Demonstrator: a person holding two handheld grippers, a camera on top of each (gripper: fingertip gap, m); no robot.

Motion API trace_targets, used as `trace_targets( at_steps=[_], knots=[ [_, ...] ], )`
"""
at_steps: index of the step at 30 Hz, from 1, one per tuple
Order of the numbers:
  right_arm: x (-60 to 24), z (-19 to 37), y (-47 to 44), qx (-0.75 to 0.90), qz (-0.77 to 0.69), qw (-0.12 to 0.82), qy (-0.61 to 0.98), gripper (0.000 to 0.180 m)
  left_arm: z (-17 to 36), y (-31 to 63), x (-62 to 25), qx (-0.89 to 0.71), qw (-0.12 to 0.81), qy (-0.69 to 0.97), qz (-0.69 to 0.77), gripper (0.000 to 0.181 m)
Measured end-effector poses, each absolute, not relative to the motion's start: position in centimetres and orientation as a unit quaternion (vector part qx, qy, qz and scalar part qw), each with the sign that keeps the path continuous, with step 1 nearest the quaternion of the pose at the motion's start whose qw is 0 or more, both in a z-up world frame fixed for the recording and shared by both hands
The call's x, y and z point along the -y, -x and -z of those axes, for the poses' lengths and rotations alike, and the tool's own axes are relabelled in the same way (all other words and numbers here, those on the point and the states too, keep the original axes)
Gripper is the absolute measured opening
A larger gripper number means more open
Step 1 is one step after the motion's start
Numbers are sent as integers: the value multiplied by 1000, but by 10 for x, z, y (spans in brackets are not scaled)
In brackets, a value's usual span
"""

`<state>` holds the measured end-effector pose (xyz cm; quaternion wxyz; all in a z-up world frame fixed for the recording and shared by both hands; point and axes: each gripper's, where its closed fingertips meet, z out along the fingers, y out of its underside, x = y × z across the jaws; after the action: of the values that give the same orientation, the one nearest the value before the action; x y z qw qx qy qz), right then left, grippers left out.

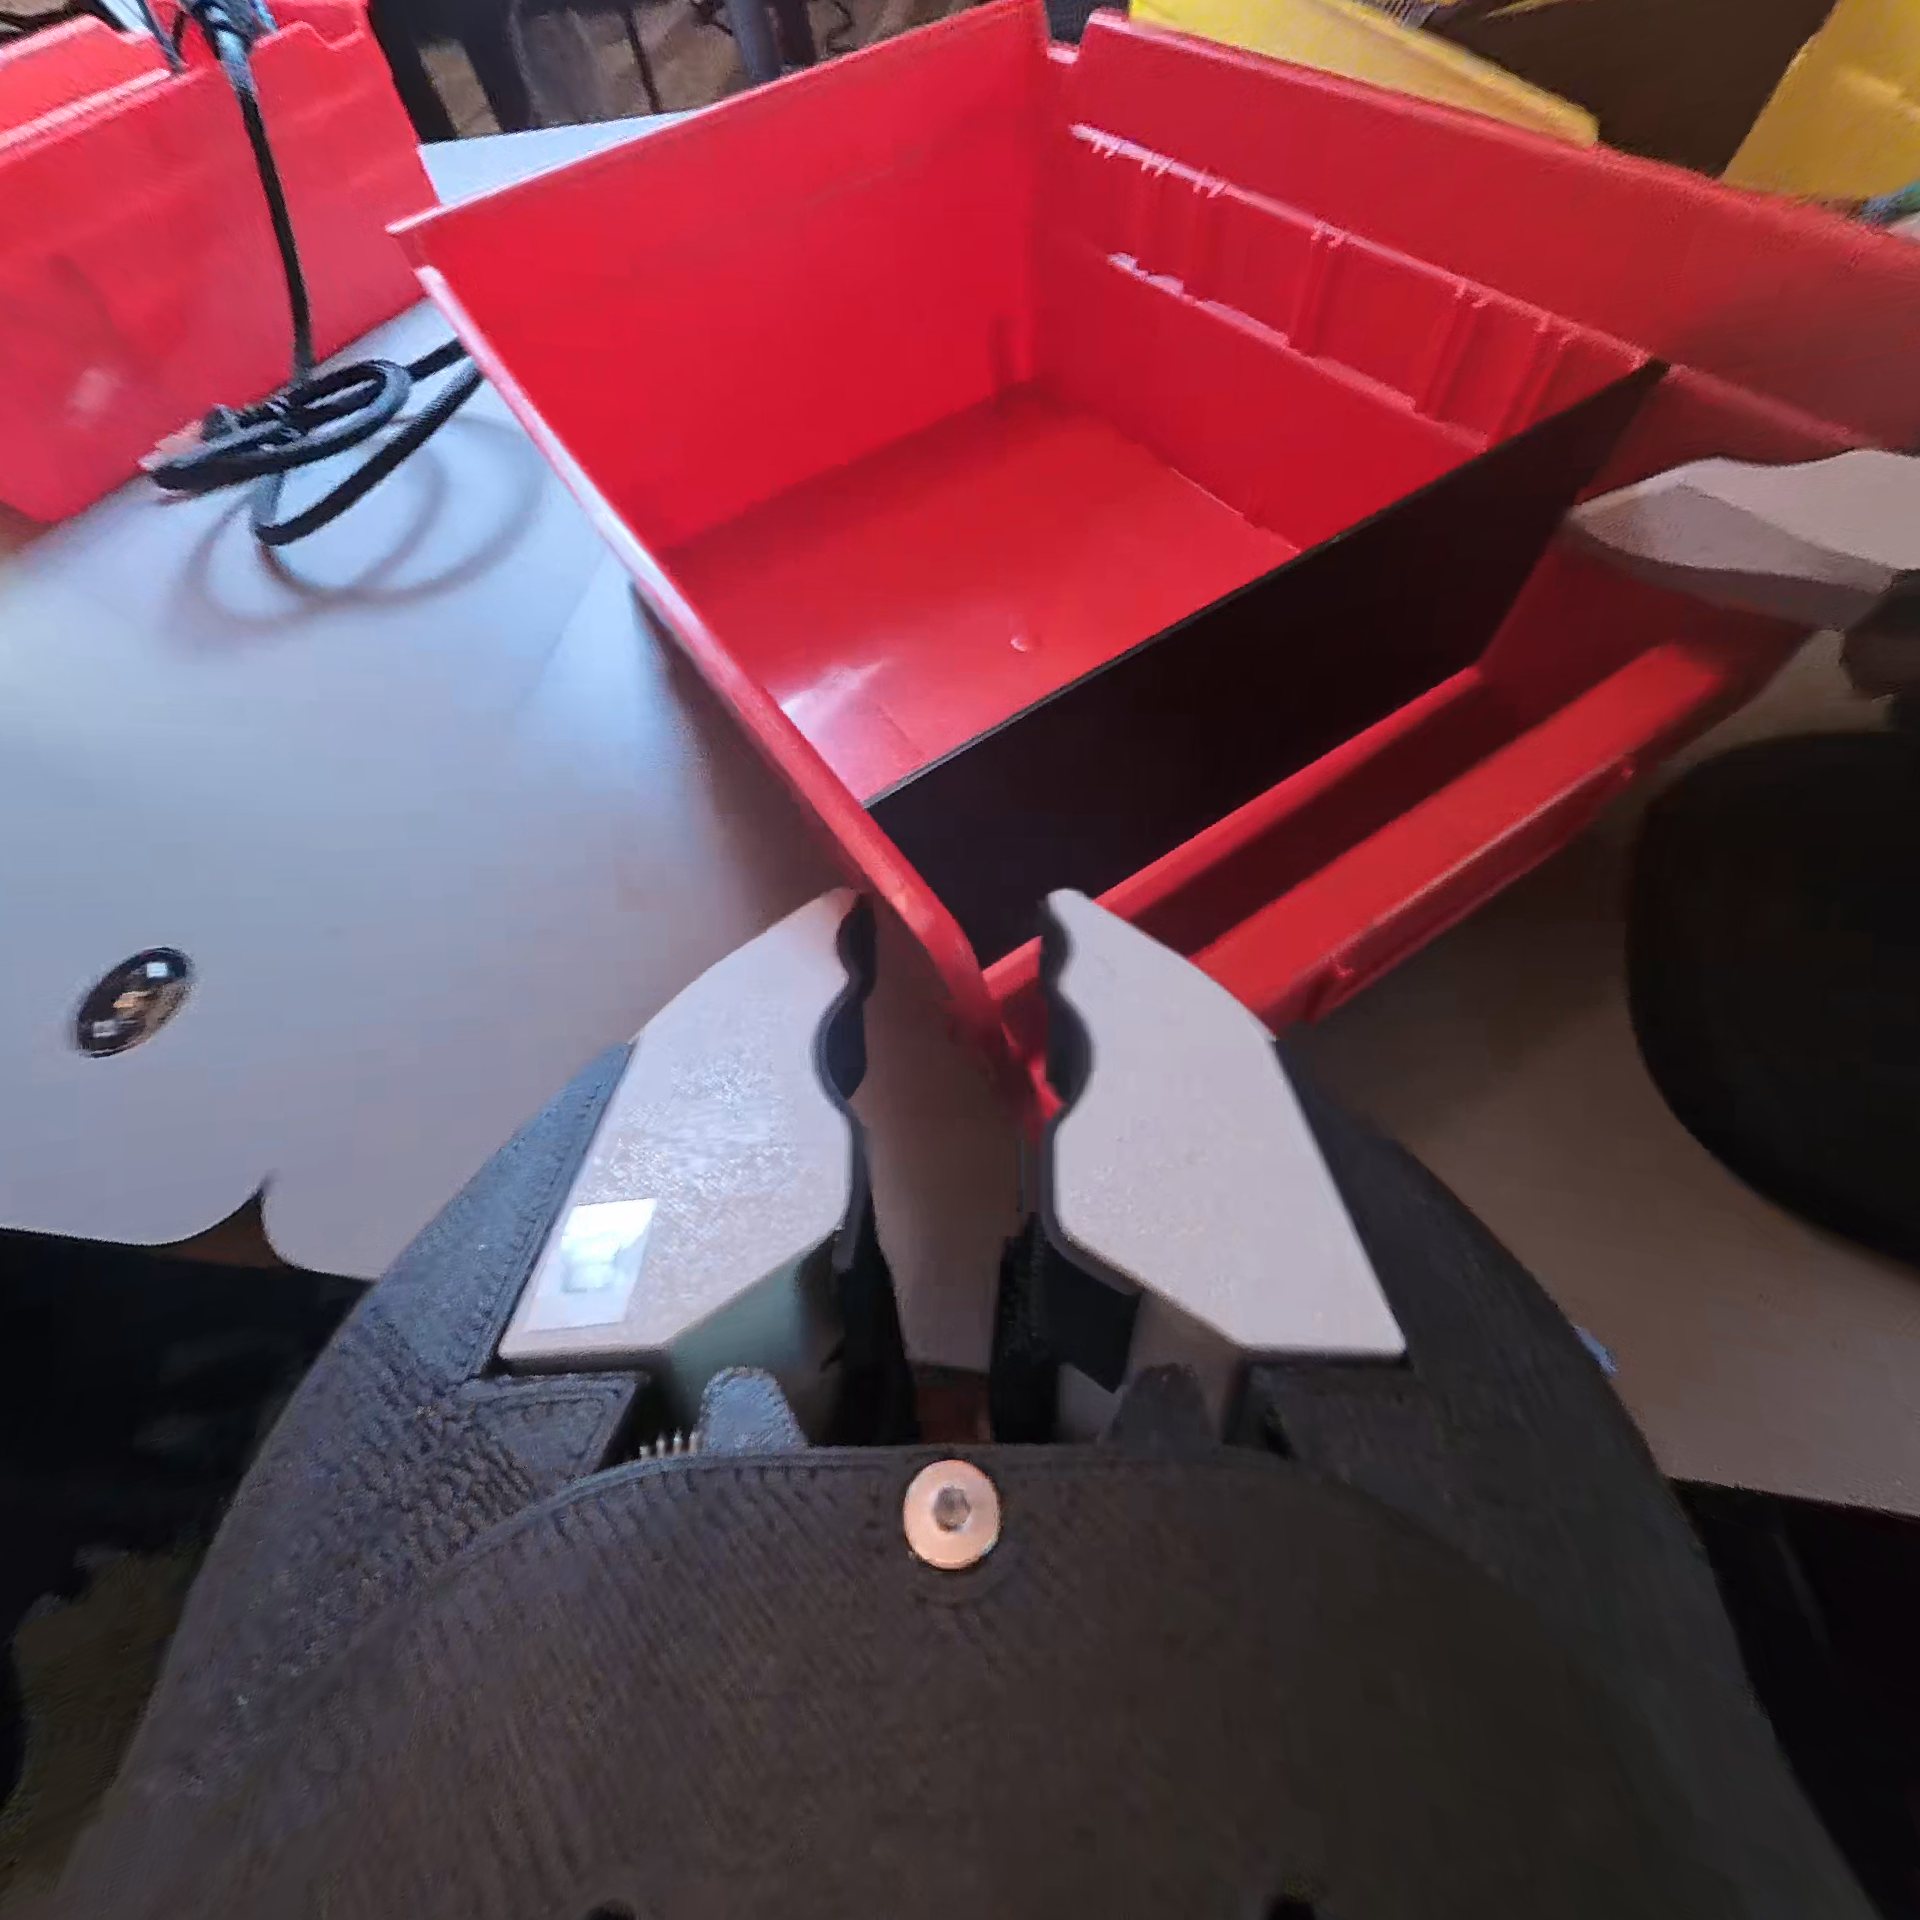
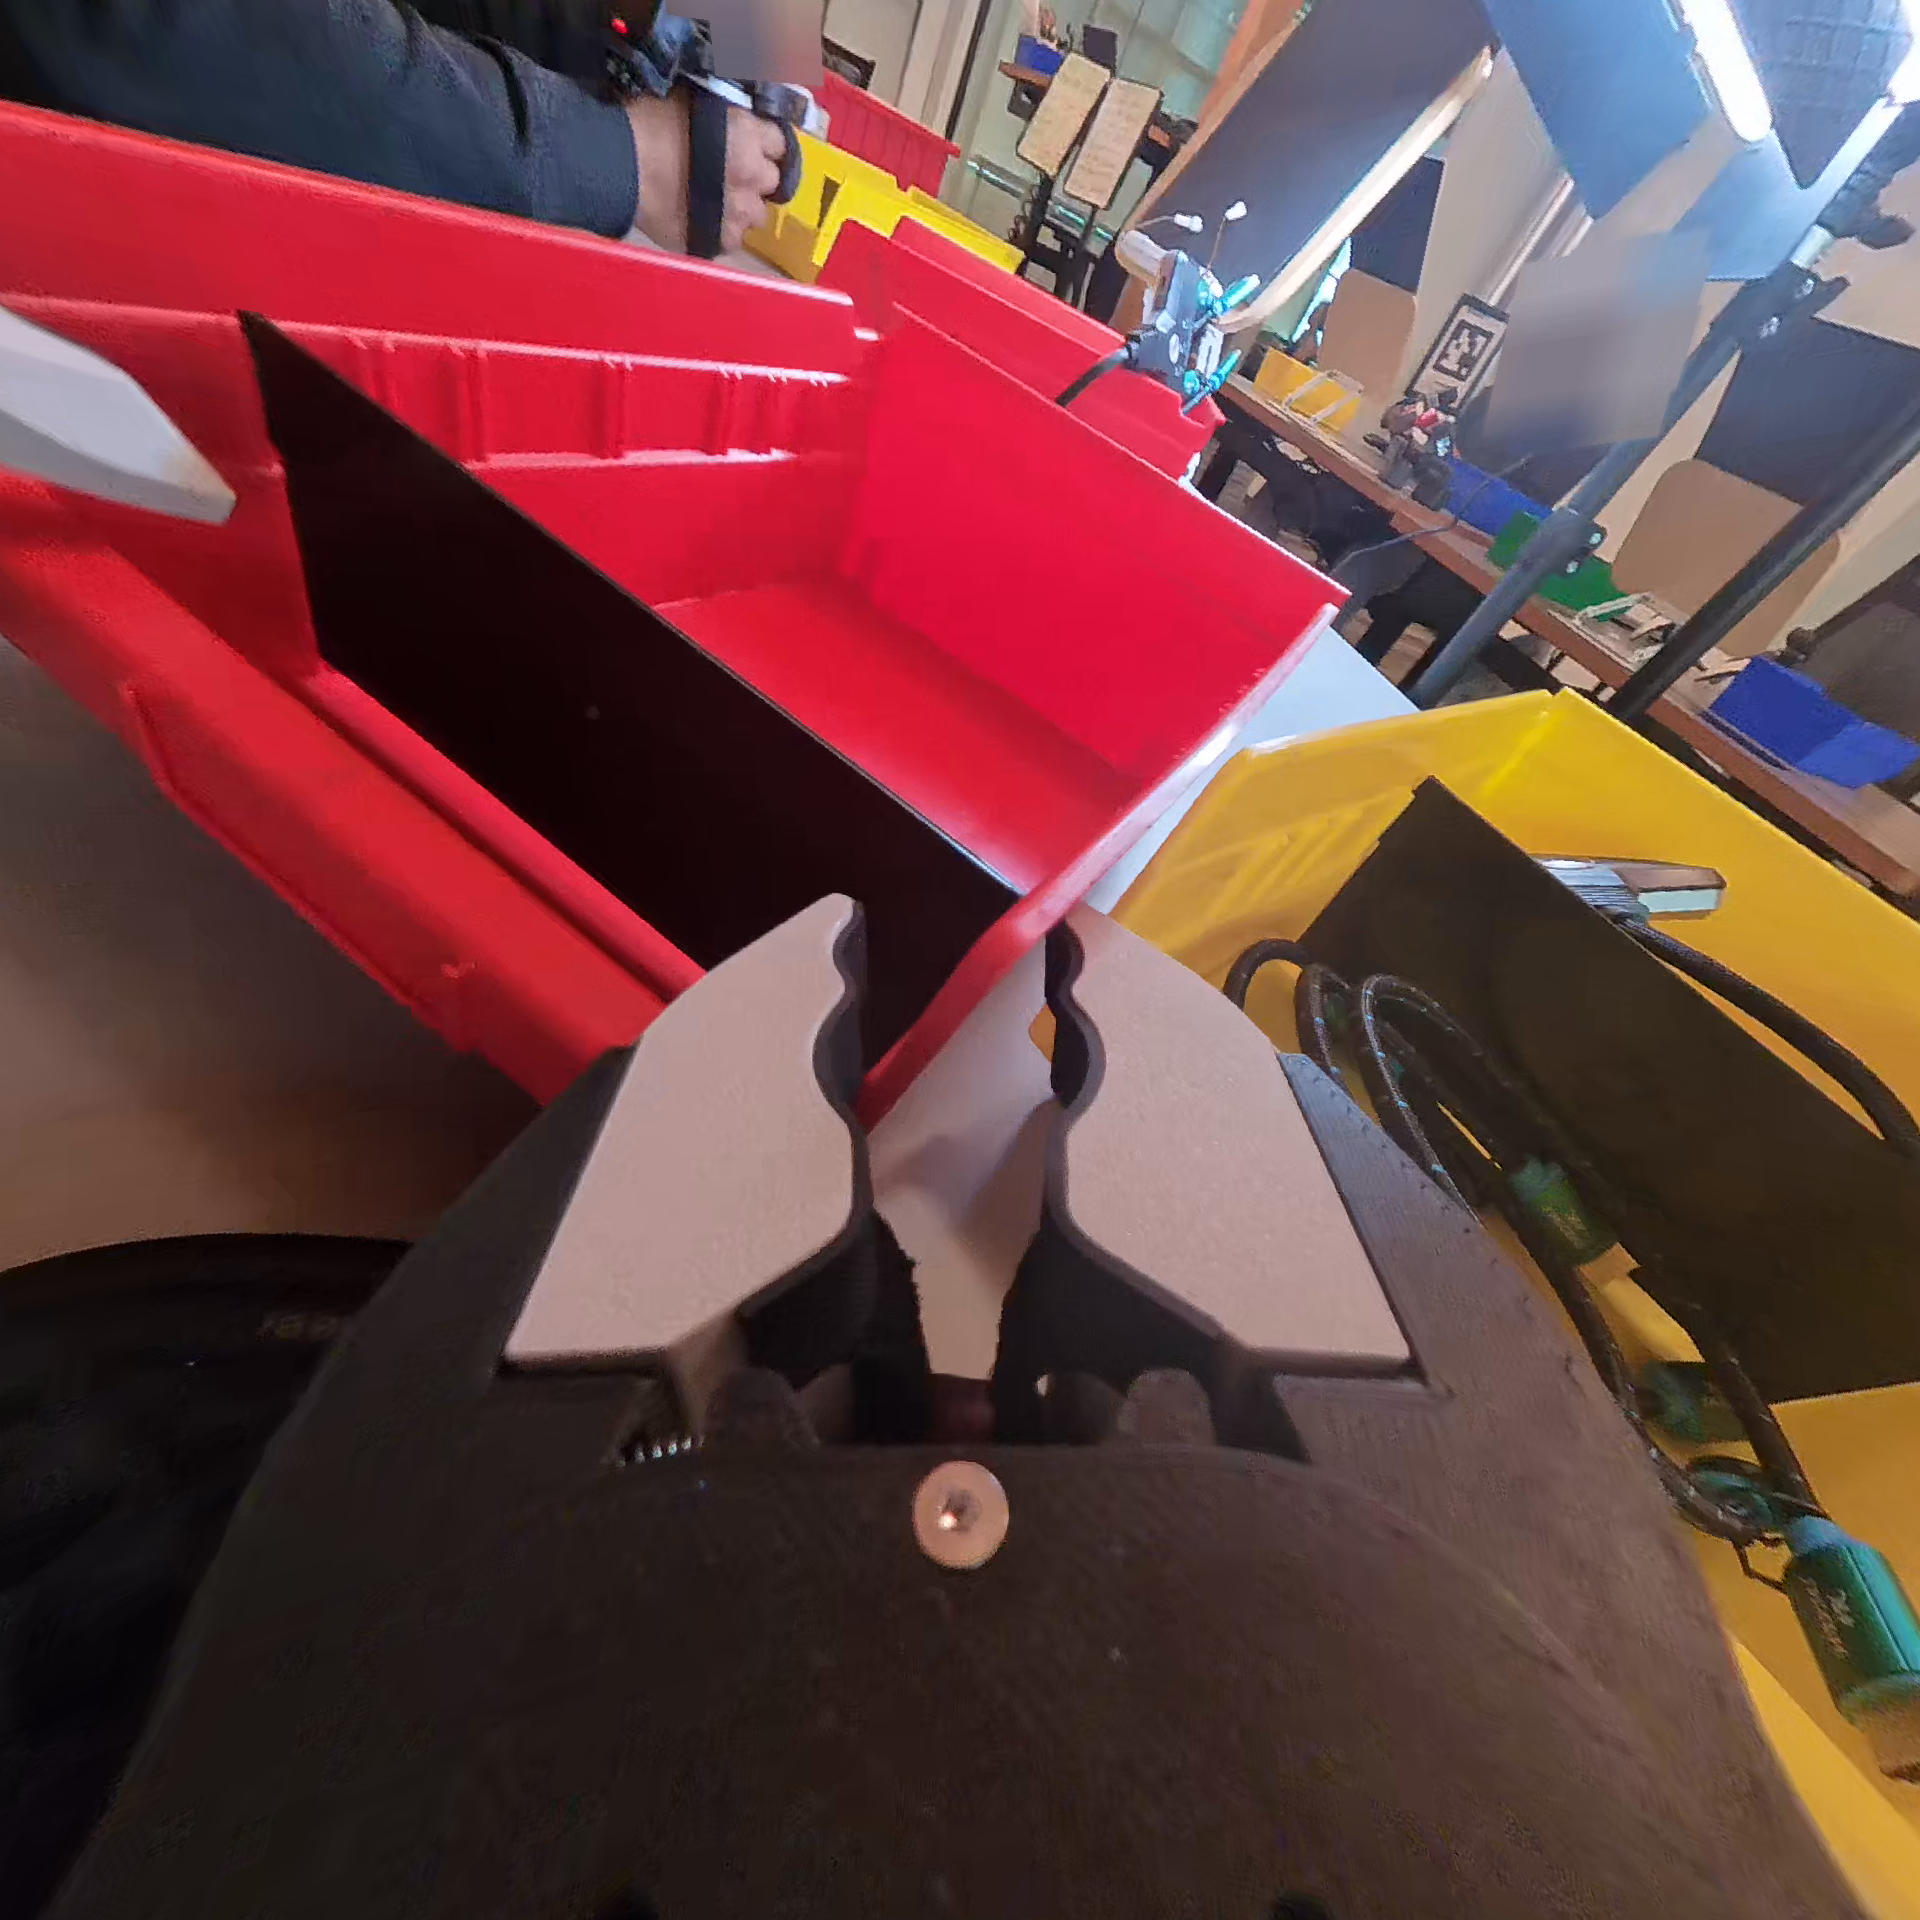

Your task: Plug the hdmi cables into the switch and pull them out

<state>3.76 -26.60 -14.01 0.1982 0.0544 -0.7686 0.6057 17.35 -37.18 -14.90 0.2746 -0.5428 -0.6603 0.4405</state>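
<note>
We hold both grippers parted at the red bin [image 1: 935, 499]: left gripper [image 1: 951, 914] and right gripper [image 2: 956, 925] straddle its side walls.

A bin [image 1: 935, 520] sits on the table [image 1: 312, 831], crossed inside by an upright divider [image 1: 1247, 707] that splits it into a large far compartment and a narrow near one. The left gripper [image 1: 951, 914] straddles the bin's near left corner wall; the right gripper [image 2: 951, 920] straddles its near right corner wall. To the left, well apart, a second bin [image 1: 125, 260] stands with a coiled cable [image 1: 312, 436] lying on the table before it. Just right of the first bin, a third bin [image 2: 1558, 748] holds its own divider [image 2: 1610, 1091], with hdmi cables [image 2: 1507, 1195] in it, apparently looped over that divider.
</note>
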Motion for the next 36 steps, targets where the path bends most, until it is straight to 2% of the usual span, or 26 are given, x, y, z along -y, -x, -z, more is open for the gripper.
trace_targets(
  at_steps=[2,3,6,8,14,18,22,27,29,32,36],
  knots=[
    [266,141,-35,771,-600,206,-49,30,159,-165,370,667,310,529,-424,57],
    [266,141,-34,772,-598,211,-49,28,165,-160,369,668,323,524,-418,58],
    [262,138,-29,772,-586,242,-50,25,161,-157,373,657,329,495,-464,33],
    [260,130,-29,767,-588,253,-49,25,152,-159,374,646,300,493,-500,25],
    [240,58,-39,666,-663,333,-77,25,72,-170,359,558,278,453,-637,20],
    [202,-18,-47,569,-693,428,-111,23,9,-172,325,464,335,384,-724,21],
    [138,-81,-47,498,-680,526,-114,23,-45,-153,276,366,423,344,-754,22],
    [30,-116,-22,474,-623,619,-57,23,-86,-94,185,272,555,378,-689,26],
    [-17,-118,-2,490,-588,644,-24,23,-90,-65,140,241,619,398,-633,31],
    [-91,-109,35,527,-523,669,42,21,-82,-13,73,234,647,446,-573,33],
    [-189,-67,88,574,-455,672,108,22,-44,60,-20,241,633,529,-512,34]
  ],
)
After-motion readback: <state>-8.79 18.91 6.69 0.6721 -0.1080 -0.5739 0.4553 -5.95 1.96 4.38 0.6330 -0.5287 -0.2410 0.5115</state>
